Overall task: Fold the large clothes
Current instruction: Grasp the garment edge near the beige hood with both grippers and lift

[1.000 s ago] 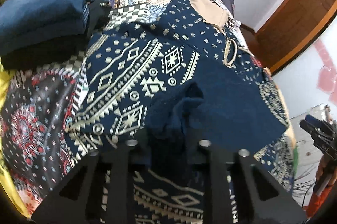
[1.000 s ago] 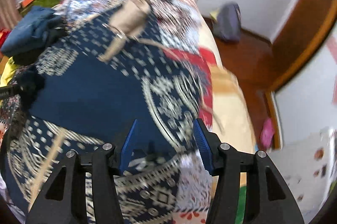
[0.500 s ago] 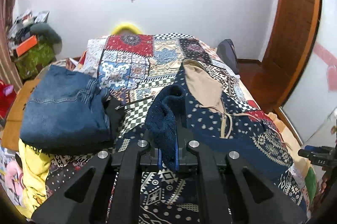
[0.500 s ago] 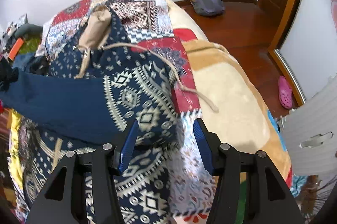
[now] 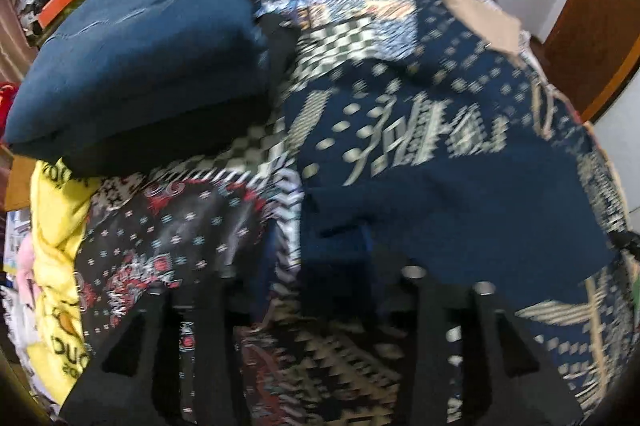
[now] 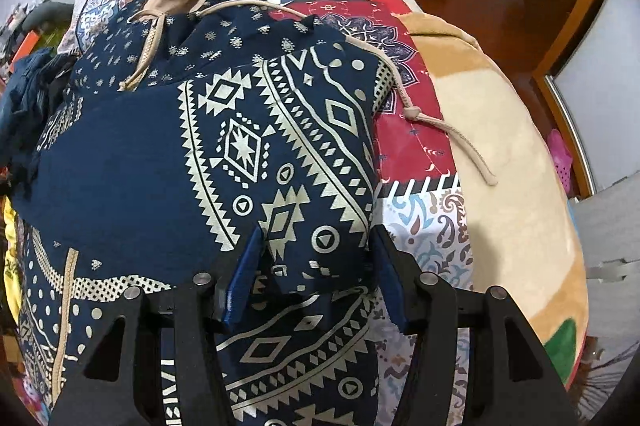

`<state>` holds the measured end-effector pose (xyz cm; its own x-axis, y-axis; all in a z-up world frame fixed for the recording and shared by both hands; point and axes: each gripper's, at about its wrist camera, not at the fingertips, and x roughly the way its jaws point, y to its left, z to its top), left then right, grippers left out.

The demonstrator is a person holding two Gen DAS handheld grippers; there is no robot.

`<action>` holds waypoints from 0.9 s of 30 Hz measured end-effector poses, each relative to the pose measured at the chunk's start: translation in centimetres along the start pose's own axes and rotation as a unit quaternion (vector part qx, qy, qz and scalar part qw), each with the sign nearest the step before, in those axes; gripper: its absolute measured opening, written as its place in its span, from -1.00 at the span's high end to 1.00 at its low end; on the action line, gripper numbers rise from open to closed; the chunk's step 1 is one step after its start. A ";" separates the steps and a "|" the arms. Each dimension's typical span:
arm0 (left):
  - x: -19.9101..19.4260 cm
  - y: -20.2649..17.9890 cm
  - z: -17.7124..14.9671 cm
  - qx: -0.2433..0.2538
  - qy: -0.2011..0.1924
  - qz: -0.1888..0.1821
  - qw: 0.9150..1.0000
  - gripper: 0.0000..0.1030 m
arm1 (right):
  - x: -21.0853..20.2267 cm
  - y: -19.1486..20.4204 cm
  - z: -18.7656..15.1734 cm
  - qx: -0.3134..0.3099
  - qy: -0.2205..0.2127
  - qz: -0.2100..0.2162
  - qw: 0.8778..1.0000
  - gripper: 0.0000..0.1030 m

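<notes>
Left wrist view: heavy motion blur across the whole frame, pattern on the navy patterned garment (image 5: pixel 420 133) smeared, lower edge dark. Right wrist view: sharp, evenly lit by soft indoor light, no glare; soft shadow on the beige blanket (image 6: pixel 516 185) near the right gripper (image 6: pixel 316 278). Both show strong fisheye bending and black vignette corners.
</notes>
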<state>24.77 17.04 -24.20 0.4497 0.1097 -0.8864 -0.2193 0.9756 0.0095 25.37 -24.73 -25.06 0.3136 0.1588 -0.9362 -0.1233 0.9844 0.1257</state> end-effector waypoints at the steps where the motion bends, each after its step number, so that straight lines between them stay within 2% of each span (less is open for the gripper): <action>1: 0.0 0.3 -0.1 -0.001 0.000 0.003 1.000 -0.03 | 0.0 -0.1 0.1 0.002 0.003 0.003 1.000 -0.06; 5: -1.2 1.2 0.7 -0.003 -0.004 0.008 1.000 -0.03 | -1.0 -0.3 1.3 -0.001 0.003 0.003 1.000 -0.06; 9: -3.8 0.4 2.7 0.021 -0.042 0.009 0.999 -0.03 | -3.1 0.8 3.1 -0.015 -0.028 -0.005 0.999 -0.07; 14: -6.0 -2.0 6.7 0.050 -0.074 -0.010 0.996 -0.05 | -6.2 2.5 6.3 -0.039 -0.085 -0.010 0.996 -0.07; 18: -7.2 -4.3 10.1 0.065 -0.095 -0.037 0.993 -0.05 | -7.8 4.0 9.2 -0.043 -0.124 0.009 0.991 -0.07; 22: -7.8 -6.8 13.7 0.067 -0.105 -0.076 0.989 -0.06 | -8.2 5.7 11.9 -0.043 -0.139 0.039 0.989 -0.07; 25: -7.2 -8.8 15.4 0.080 -0.117 -0.073 0.987 -0.14 | -8.4 7.1 13.3 -0.053 -0.148 0.057 0.986 -0.07; 27: -6.2 -10.4 16.6 0.095 -0.121 -0.065 0.986 -0.14 | -7.8 8.3 14.6 -0.064 -0.155 0.054 0.984 -0.07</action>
<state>38.61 9.37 -11.13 0.6614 0.0008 -0.7501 0.0103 0.9999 0.0101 35.66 -16.72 -11.91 0.5617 0.2978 -0.7719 -0.2835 0.9458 0.1586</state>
